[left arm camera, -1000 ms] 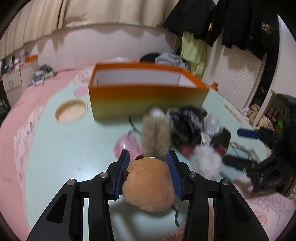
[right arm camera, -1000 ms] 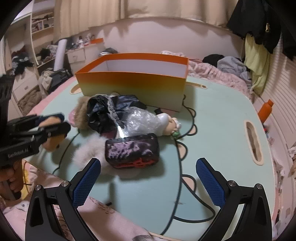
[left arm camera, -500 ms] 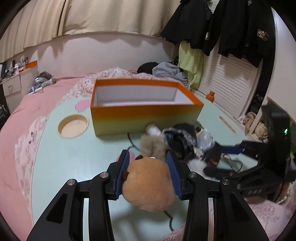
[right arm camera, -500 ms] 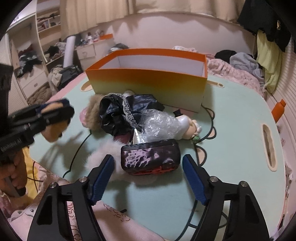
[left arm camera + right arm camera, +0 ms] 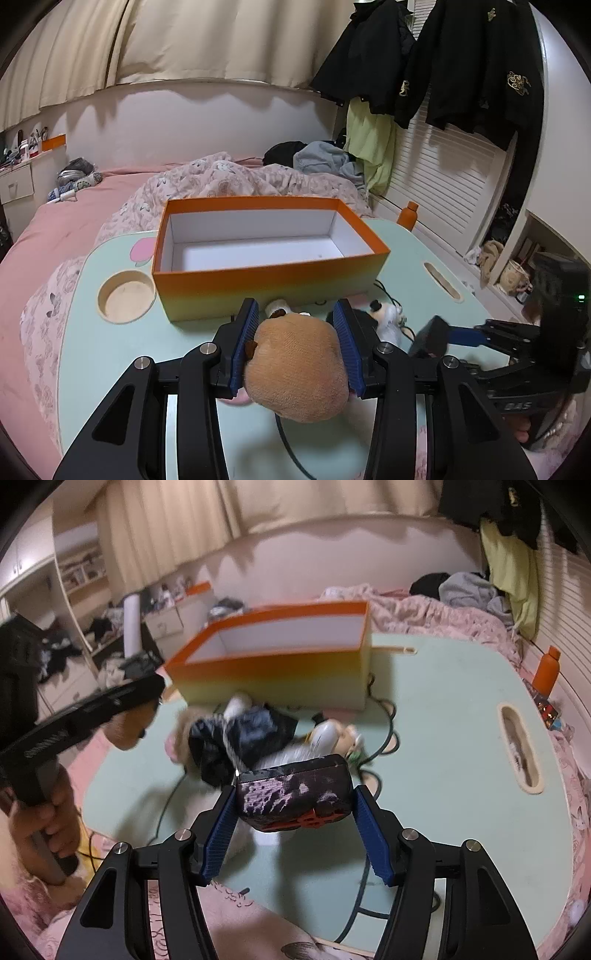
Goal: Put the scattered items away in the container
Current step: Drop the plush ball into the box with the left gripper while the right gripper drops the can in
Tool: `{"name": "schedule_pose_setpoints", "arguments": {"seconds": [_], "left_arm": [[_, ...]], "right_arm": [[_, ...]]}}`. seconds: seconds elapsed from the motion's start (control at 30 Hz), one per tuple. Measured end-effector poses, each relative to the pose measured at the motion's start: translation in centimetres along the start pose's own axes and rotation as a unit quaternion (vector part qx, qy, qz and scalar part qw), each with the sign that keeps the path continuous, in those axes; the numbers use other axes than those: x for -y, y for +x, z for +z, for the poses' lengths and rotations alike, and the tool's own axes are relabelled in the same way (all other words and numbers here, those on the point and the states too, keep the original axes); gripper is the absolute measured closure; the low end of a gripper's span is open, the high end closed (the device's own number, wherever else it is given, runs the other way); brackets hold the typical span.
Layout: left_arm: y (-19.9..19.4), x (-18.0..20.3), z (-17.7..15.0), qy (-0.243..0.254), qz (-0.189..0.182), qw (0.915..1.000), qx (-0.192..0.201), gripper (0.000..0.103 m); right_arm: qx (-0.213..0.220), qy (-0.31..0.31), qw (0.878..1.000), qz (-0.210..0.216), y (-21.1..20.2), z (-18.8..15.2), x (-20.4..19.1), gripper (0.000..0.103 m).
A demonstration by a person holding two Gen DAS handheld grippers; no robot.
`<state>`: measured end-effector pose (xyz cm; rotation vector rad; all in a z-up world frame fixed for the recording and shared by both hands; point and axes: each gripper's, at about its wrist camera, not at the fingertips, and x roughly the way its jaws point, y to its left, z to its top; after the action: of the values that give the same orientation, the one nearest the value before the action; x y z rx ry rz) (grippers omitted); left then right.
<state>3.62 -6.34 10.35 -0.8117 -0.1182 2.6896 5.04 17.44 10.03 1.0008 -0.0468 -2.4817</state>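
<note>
Pale green and laid over a pink bed, the tabletop [image 5: 110, 350] carries an open orange box [image 5: 269, 269] toward its far edge, white and bare inside. Between the box and the near edge lies a heap — black lacy fabric [image 5: 240, 738], a doll [image 5: 332, 734] and a dark cable [image 5: 384, 738]. The left gripper [image 5: 297, 345] has its jaws pressed onto a tan plush toy [image 5: 295, 373], held above the tabletop just short of the box's near wall. The right gripper [image 5: 295, 834] holds a dark purple-patterned pouch [image 5: 295, 794] with red trim between its jaws — the left pad touches, the right shows a slight gap.
</note>
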Motion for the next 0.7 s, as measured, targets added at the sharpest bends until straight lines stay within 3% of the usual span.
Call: {"name": "schedule_pose_setpoints", "arguments": {"seconds": [0.23,0.43,0.57,0.7], "left_arm": [[0.7,-1.3,2.2,-0.021,-0.011,0.9997,0.005,0.059],[1.7,-1.9,7.5,-0.033,-0.021,0.9989,0.026,0.059],[6.1,-3.0,9.2,-0.046,-0.008,0.9988,-0.017,0.059],[10.7,-4.8,8.6,-0.072,-0.004,0.9954,-0.063,0.059]], "right_arm": [[0.041,-0.001,0.999,0.017,-2.4,2.6,0.0,0.04],[0.082,-0.03,0.996,0.008,-1.9,8.8,-1.4,0.04],[0.051,-0.016,0.999,0.001,2.8,12.3,-1.1,0.04],[0.031,-0.004,0.999,-0.014,6.6,12.9,-0.3,0.04]]}}
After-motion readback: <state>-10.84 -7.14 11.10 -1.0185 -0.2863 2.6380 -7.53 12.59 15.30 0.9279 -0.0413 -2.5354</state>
